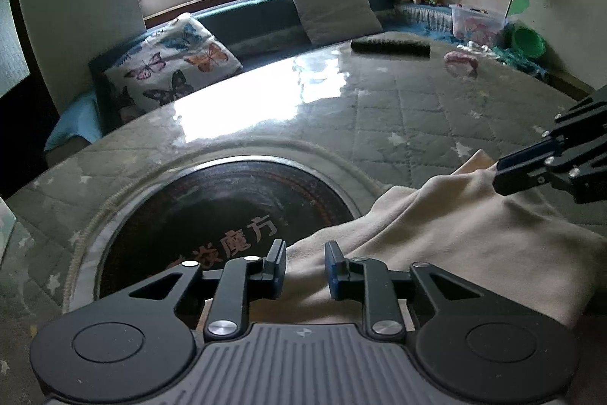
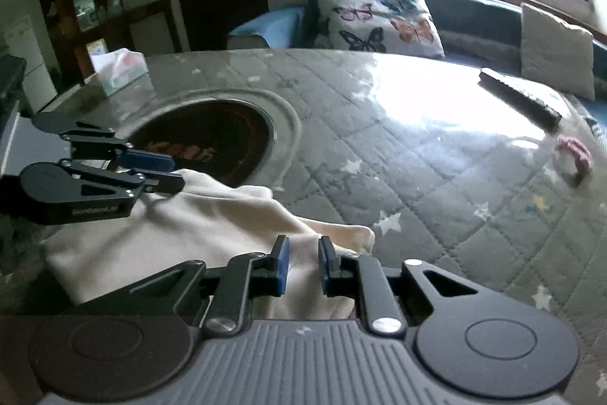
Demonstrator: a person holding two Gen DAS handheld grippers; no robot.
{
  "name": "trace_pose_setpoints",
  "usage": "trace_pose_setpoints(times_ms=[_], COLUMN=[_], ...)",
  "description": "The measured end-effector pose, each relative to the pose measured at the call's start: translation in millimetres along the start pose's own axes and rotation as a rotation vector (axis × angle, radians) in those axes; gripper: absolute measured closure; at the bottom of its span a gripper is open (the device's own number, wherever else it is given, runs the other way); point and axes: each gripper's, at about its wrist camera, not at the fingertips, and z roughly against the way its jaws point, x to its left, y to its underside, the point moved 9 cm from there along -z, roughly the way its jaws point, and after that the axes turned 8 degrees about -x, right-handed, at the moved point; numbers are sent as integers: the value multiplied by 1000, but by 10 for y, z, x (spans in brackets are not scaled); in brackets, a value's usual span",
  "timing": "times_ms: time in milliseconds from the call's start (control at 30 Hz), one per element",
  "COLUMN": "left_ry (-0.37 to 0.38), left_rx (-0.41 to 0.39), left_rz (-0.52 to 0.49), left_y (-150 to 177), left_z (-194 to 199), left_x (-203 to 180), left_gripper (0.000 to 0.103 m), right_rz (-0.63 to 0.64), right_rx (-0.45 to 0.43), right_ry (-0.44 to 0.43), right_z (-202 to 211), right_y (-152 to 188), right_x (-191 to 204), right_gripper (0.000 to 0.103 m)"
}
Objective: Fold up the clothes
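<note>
A cream garment point(image 1: 455, 234) lies bunched on the quilted grey table cover point(image 1: 379, 109); it also shows in the right wrist view point(image 2: 212, 222). My left gripper point(image 1: 305, 266) is open, its fingers standing over the garment's left edge beside the dark round plate. My right gripper point(image 2: 303, 264) is open, with cream cloth lying between and under its fingers. The right gripper also shows in the left wrist view point(image 1: 500, 173), its tips at the garment's far right fold. The left gripper also shows in the right wrist view point(image 2: 172, 171) at the garment's far corner.
A dark round hotplate point(image 1: 227, 211) sits set into the table. A black remote point(image 1: 390, 46) and a pink item point(image 1: 461, 57) lie at the far side. A tissue box point(image 2: 119, 69) stands at the far left. Cushions line the window bench.
</note>
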Motion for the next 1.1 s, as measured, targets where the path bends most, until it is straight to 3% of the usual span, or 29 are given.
trace_pose_setpoints(times_ms=[367, 633, 867, 1100], left_ry=[24, -1, -52, -41], left_rx=[-76, -41, -5, -61], left_rz=[0, 69, 99, 116], left_y=[139, 507, 744, 575], left_z=[685, 1029, 1134, 1202], left_x=[-275, -252, -57, -37], left_gripper=[77, 77, 77, 77], right_rz=[99, 73, 125, 171], right_rx=[7, 41, 50, 5], right_ry=[-87, -81, -73, -132], right_z=[516, 517, 529, 552], right_y=[269, 553, 515, 319], right_x=[422, 363, 420, 685], right_gripper=[89, 89, 89, 89])
